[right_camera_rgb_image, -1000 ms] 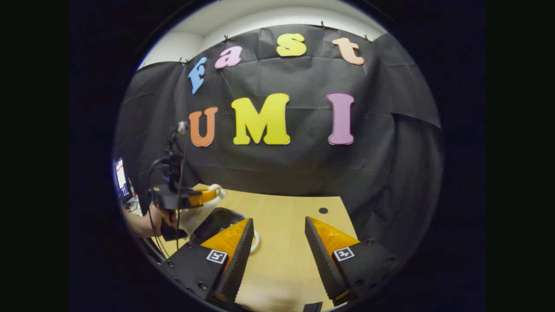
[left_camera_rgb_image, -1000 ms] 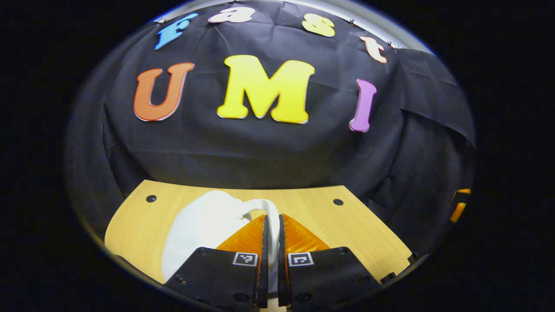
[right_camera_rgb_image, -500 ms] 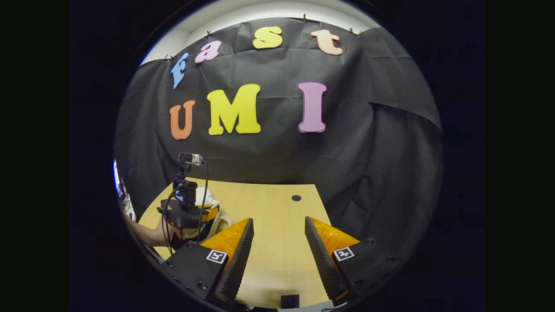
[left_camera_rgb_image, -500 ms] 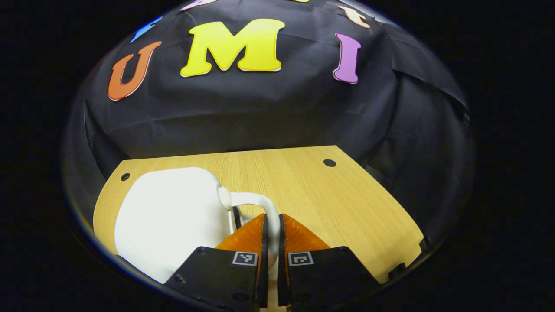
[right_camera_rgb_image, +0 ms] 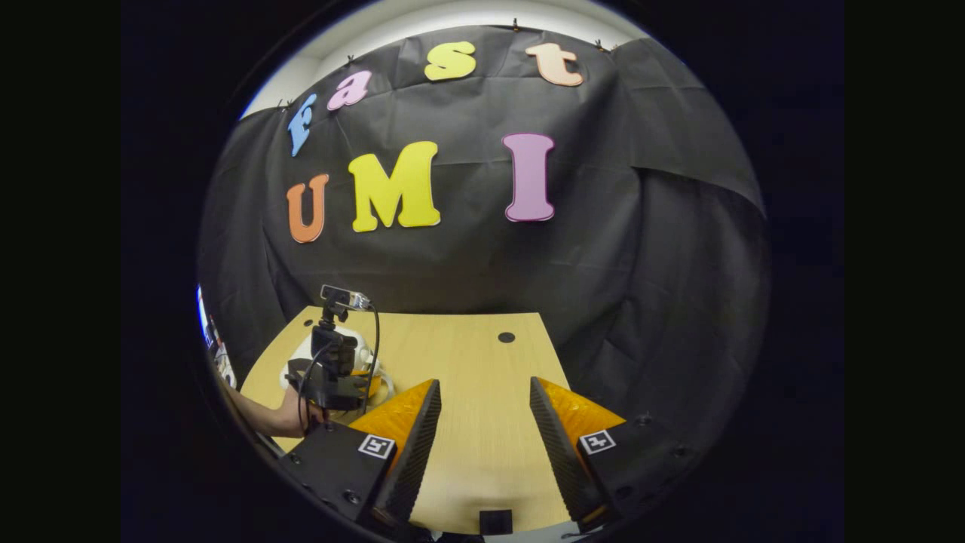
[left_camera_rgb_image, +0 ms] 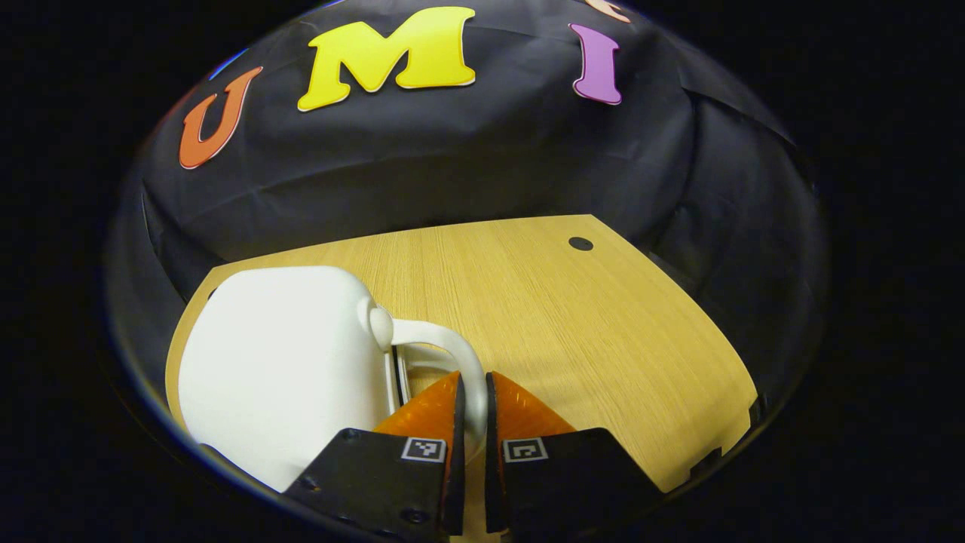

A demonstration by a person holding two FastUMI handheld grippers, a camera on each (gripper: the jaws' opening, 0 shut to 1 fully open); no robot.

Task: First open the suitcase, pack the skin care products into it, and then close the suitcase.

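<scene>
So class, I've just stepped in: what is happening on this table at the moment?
A person holds a gripper in each hand. The left gripper has its jaws shut on the white handle of a small white suitcase, which lies with its lid down on the wooden table. The right gripper hangs open above bare tabletop, holding nothing. No skin care products can be seen.
</scene>
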